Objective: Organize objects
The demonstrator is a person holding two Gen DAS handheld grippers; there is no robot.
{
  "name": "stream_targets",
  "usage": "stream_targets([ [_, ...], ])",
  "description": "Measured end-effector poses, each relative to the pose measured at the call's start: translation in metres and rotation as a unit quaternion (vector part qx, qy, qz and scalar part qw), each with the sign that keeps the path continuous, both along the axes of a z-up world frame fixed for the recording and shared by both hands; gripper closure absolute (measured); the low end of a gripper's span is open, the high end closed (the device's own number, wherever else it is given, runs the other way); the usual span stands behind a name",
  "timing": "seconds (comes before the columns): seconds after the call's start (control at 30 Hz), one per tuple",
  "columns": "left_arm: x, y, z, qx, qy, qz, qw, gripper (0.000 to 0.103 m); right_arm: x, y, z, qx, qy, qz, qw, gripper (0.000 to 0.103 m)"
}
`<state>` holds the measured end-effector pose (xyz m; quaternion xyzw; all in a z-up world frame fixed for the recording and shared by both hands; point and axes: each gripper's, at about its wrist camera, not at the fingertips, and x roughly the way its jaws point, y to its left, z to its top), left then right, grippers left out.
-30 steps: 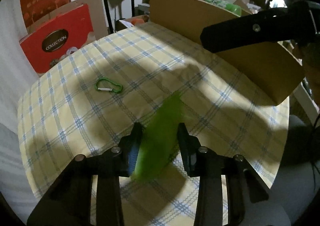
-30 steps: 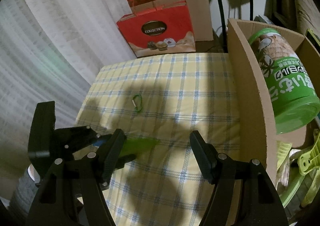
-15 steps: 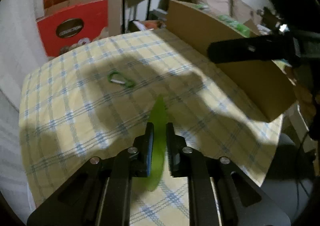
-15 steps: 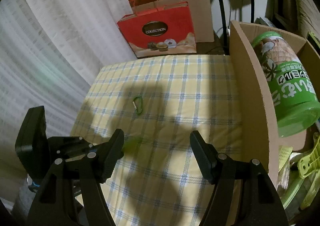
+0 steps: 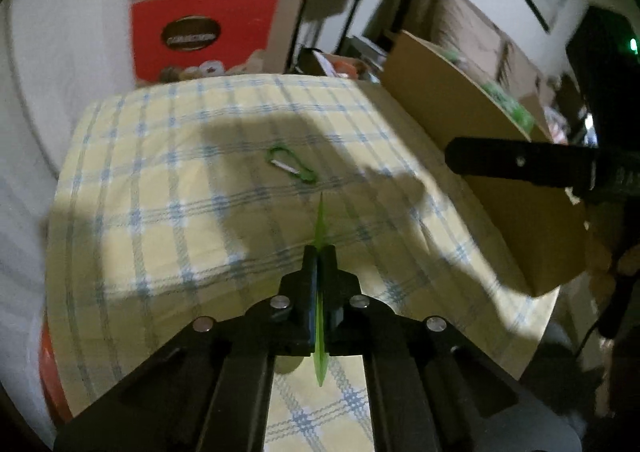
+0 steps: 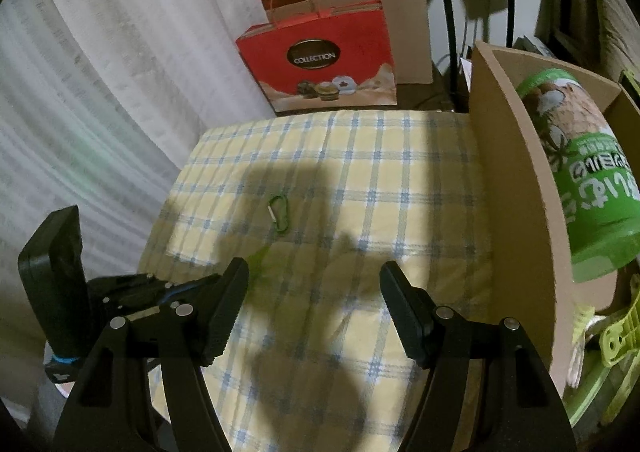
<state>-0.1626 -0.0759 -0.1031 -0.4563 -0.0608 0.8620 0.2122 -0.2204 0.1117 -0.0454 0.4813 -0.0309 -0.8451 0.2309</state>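
My left gripper [image 5: 320, 252] is shut on a thin flat green piece [image 5: 320, 220], seen edge-on and sticking out past the pads above the yellow-and-blue checked cloth [image 5: 180, 192]. In the right wrist view that piece [image 6: 258, 258] is a blurred green streak at the lower left. A green carabiner [image 5: 292, 170] lies on the cloth just beyond it, also seen as a small carabiner [image 6: 280, 214] mid-table. My right gripper [image 6: 314, 272] hovers open over the cloth with nothing between its fingers. One of its fingers [image 5: 520, 162] crosses the right of the left wrist view.
An open cardboard box [image 6: 516, 188] stands along the table's right side, holding a green canister [image 6: 588, 180] and yellow-green plastic parts [image 6: 624, 332]. A red gift bag [image 6: 320, 60] and cartons stand beyond the far edge. A white curtain [image 6: 100, 92] hangs at the left.
The left jaws have closed onto the green piece, and the gripper has rolled so the piece now shows edge-on. The right gripper has stayed still and open.
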Motion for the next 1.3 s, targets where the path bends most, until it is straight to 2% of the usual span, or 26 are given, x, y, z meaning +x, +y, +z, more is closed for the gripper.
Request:
stream_targets([
  [0.2, 0.009, -0.014, 0.009, 0.029, 0.005, 0.04, 0.9988, 0.101, -0.017, -0.024, -0.007, 0.022, 0.001, 0.016, 1.0, 0.034],
  [0.3, 0.013, -0.022, 0.015, 0.045, 0.001, 0.065, 0.9968, 0.101, -0.029, -0.04, -0.013, 0.039, 0.002, 0.022, 0.999, 0.039],
  [0.57, 0.017, -0.038, 0.023, 0.045, -0.011, 0.116, 0.9921, 0.101, -0.051, -0.077, -0.032, 0.077, 0.004, 0.053, 0.996, 0.05],
  [0.83, 0.017, -0.045, 0.019, 0.05, -0.018, 0.131, 0.99, 0.101, -0.057, -0.098, -0.047, 0.1, 0.007, 0.076, 0.992, 0.059],
  [0.9, 0.016, -0.046, 0.018, 0.052, -0.019, 0.133, 0.9896, 0.101, -0.058, -0.101, -0.051, 0.105, 0.006, 0.079, 0.991, 0.07],
  [0.97, 0.016, -0.047, 0.017, 0.057, -0.021, 0.135, 0.989, 0.101, -0.058, -0.104, -0.057, 0.116, 0.01, 0.082, 0.99, 0.076],
  [1.17, 0.016, -0.047, 0.015, 0.065, -0.022, 0.141, 0.9877, 0.101, -0.05, -0.112, -0.061, 0.149, 0.044, 0.095, 0.983, 0.079],
  [1.2, 0.016, -0.047, 0.015, 0.066, -0.023, 0.141, 0.9875, 0.101, -0.05, -0.113, -0.061, 0.149, 0.045, 0.096, 0.983, 0.086],
  [1.3, 0.017, -0.046, 0.013, 0.067, -0.025, 0.143, 0.9872, 0.101, -0.049, -0.109, -0.061, 0.138, 0.045, 0.091, 0.985, 0.086],
])
